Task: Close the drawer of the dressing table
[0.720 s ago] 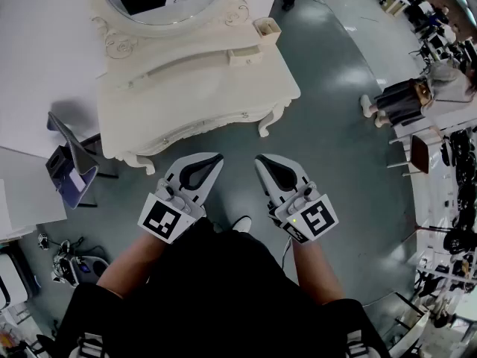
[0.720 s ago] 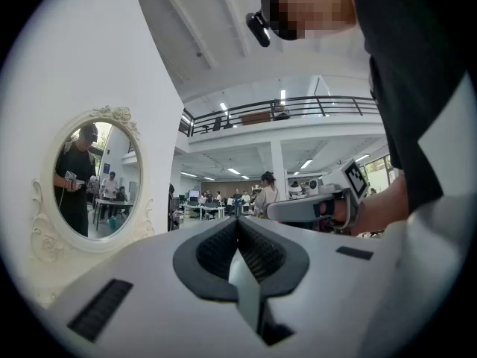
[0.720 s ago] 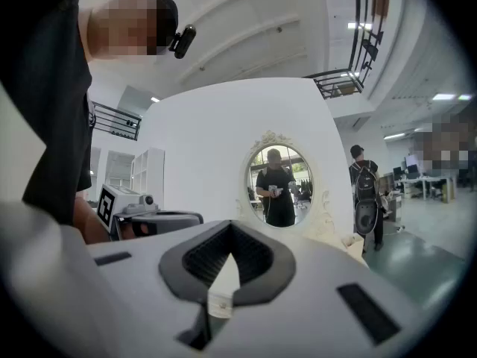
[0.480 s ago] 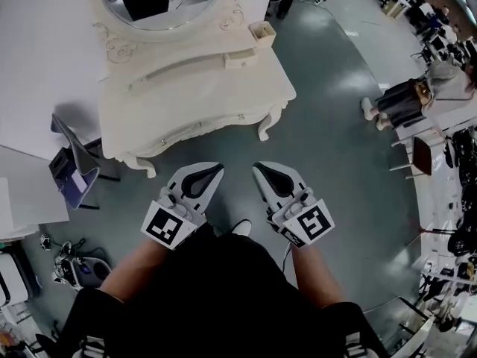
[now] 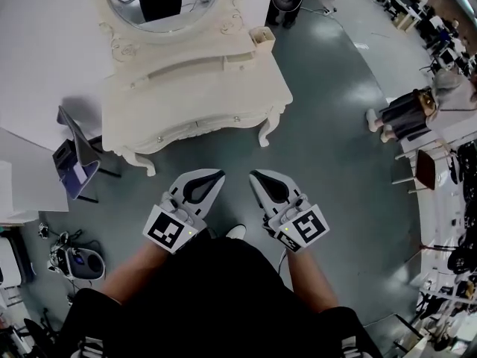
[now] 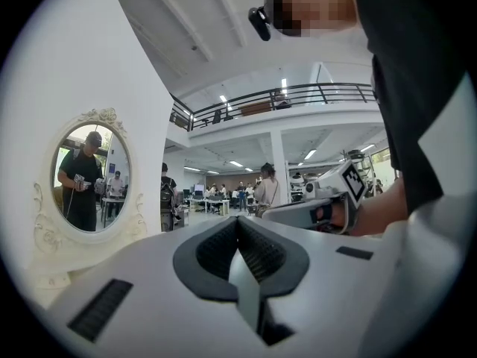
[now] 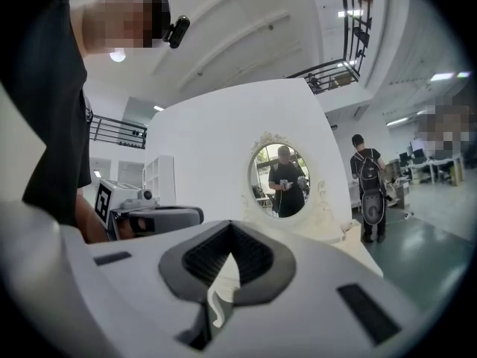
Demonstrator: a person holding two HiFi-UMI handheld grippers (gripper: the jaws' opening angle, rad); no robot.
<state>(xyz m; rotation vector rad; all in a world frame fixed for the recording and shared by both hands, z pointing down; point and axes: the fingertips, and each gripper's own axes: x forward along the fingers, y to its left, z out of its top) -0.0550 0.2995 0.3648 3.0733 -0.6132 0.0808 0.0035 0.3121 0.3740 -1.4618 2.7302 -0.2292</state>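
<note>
Grey workshop floor (image 5: 328, 148); cream dressing table (image 5: 194, 99) with oval mirror (image 5: 160, 2) stands by white wall (image 5: 45, 51), well ahead. Left claw (image 5: 212, 174) and right claw (image 5: 258, 176) both closed, empty, held level side by side.

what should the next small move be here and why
Probably step closer and carry the right gripper toward the dressing table. Both it and the left gripper are shut, empty and short of the table, over the floor.
</note>
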